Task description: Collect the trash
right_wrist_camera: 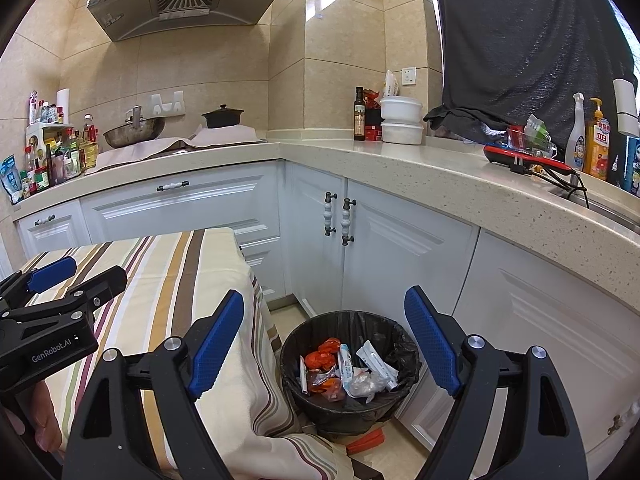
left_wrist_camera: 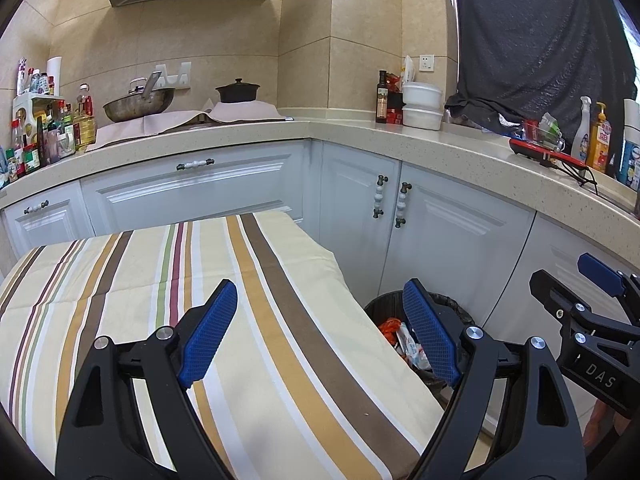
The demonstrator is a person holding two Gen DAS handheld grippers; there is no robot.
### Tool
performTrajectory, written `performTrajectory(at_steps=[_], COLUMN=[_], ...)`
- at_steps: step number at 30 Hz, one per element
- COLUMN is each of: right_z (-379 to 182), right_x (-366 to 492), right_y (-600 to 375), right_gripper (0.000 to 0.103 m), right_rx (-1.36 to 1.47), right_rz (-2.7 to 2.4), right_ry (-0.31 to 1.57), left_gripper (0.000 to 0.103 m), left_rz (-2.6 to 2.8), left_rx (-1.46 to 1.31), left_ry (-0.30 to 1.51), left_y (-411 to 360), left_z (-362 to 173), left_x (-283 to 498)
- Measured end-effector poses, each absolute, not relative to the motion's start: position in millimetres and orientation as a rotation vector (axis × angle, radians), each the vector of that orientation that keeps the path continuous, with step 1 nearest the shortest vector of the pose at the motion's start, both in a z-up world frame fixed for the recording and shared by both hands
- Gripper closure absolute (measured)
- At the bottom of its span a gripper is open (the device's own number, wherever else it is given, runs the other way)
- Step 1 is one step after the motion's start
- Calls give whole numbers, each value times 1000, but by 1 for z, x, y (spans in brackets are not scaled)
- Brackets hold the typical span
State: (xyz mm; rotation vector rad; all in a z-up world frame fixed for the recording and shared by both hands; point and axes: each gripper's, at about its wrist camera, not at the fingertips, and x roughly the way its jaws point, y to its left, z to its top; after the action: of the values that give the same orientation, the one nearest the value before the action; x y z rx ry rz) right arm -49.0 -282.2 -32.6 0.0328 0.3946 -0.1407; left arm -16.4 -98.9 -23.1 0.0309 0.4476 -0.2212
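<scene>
Trash (right_wrist_camera: 349,368) lies inside one black-lined bin (right_wrist_camera: 296,344), directly ahead of and below the right gripper (right_wrist_camera: 325,342), between its two blue pads. Countable contents: two orange-red wrappers, roughly three white packets, one clear crumpled bag (smaller pieces beneath cannot be told apart). One orange item (right_wrist_camera: 365,441) lies on the floor, just beside the bin's base.

Right gripper: released, jaws spread wide, nothing between them. Left gripper (left_wrist_camera: 320,330): likewise released and empty, jaws wide apart. It hangs over one table covered with a striped cloth (left_wrist_camera: 120,280); the bin (left_wrist_camera: 376,308) sits beside its right finger, partly hidden by the table edge. Each gripper shows at the margin of the other's view.

Beyond both tools, an L-shaped countertop (right_wrist_camera: 400,160) over white cabinets. Counted on it: one steel wok (right_wrist_camera: 134,132), one black lidded pot (right_wrist_camera: 223,117), one dark bottle (right_wrist_camera: 359,114), two stacked white containers (right_wrist_camera: 401,120), one red tray (right_wrist_camera: 520,158), one spray bottle (right_wrist_camera: 576,136), one yellow pump bottle (right_wrist_camera: 596,144). Condiment bottles (right_wrist_camera: 52,160) crowd the far left, too many to count.
</scene>
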Motion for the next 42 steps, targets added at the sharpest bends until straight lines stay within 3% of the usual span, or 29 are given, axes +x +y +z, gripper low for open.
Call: performTrajectory(at_steps=[23, 26, 38, 42], right_z=[-32, -32, -32, -32], right_x=[-48, -49, -49, -48], right_y=[-279, -279, -279, -279], right_gripper=[23, 23, 22, 22], right_rx=[31, 31, 32, 32], right_rz=[-140, -139, -141, -139], right_ry=[392, 392, 392, 393], left_gripper=[20, 11, 10, 5], left_rz=[-228, -229, -260, -263], left_rx=[16, 17, 44, 35], left_ry=[447, 444, 448, 429], left_y=[-95, -97, -106, -105], left_z=[-19, -18, -19, -18], left_x=[-19, -20, -21, -23])
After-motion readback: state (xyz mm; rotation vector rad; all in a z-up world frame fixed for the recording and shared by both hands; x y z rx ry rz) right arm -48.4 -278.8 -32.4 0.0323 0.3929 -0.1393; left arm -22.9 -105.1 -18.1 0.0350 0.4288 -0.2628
